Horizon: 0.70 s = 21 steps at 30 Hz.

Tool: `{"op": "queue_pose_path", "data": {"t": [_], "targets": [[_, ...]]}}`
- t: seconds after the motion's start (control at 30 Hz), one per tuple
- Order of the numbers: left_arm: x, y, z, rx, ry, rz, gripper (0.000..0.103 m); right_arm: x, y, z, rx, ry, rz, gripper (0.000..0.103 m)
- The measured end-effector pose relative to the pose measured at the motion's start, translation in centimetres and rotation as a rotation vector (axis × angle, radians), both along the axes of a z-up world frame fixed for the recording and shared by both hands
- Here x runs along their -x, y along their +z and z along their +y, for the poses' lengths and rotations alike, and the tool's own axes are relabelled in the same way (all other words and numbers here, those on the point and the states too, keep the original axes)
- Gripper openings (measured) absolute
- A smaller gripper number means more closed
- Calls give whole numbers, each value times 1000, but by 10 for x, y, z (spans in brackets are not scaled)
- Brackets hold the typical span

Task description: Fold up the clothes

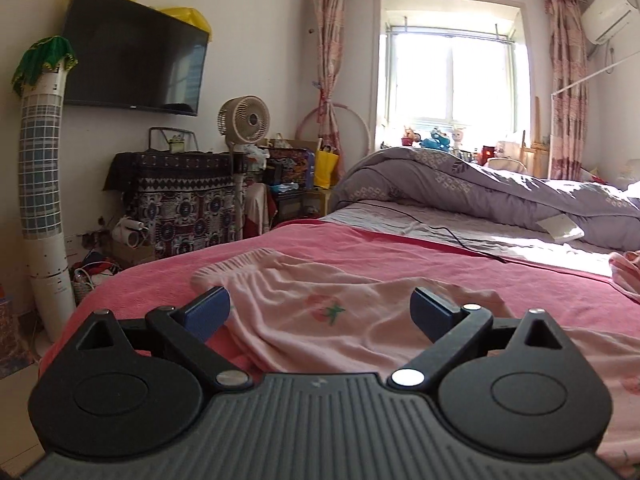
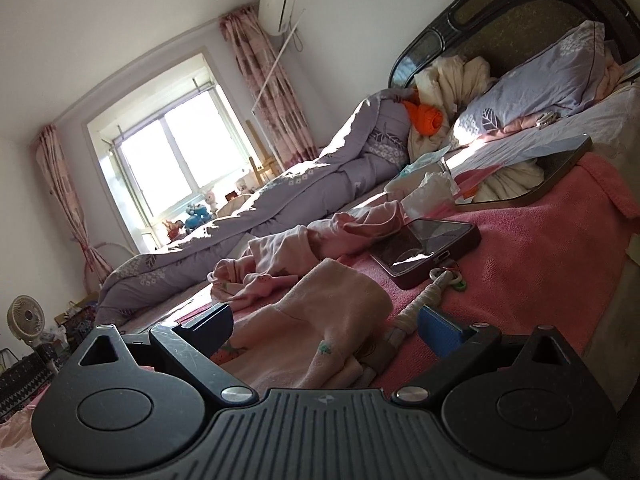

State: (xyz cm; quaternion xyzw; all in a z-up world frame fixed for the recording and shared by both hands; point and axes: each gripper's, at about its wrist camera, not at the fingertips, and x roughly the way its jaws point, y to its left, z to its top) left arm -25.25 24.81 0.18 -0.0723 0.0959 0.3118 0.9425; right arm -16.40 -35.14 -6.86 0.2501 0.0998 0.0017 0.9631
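My left gripper (image 1: 320, 308) hangs spread wide and empty over the pale pink garment (image 1: 320, 320), which lies rumpled on the pink blanket (image 1: 440, 268), its gathered waistband nearest the blanket's left edge, where bare pink cloth gives room. My right gripper (image 2: 325, 322) is likewise released above a folded-over flap of that pink cloth, a phone (image 2: 428, 250) just beyond it on the right. Farther back a crumpled pink heap (image 2: 288, 248) lies before the grey quilt (image 1: 480, 184).

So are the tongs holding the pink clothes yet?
No. Both the left tongs and right tongs are open over the pink clothes, gripping nothing.
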Motion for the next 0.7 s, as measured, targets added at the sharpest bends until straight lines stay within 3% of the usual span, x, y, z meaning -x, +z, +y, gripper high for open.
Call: {"op": "queue_pose_path", "data": {"t": [0.13,0.23,0.27,0.3,0.33,0.47,0.5,0.6,0.63,0.7], "targets": [[-17,-7,57,117,96,21,99,-4,6,15,32,13,5,101],[-37,-20,77,193,133,90,94,-7,9,26,57,25,14,101],[-41,-23,72,161,136,100,92,-8,10,29,64,28,17,101],[-43,-25,60,90,128,102,84,-9,11,33,73,28,21,101],[-45,-26,44,1,106,96,82,-10,12,35,81,24,23,102],[-50,-32,-21,-369,-105,74,84,-13,18,42,108,12,33,102],[-52,-34,-33,-432,-156,85,88,-14,18,43,112,9,35,102],[-64,-39,-53,-520,-138,155,89,-15,20,47,120,1,43,102],[-66,-39,-52,-514,-76,156,89,-15,20,48,122,2,45,102],[-66,-32,-32,-402,120,136,93,-15,21,50,132,3,47,103]]}}
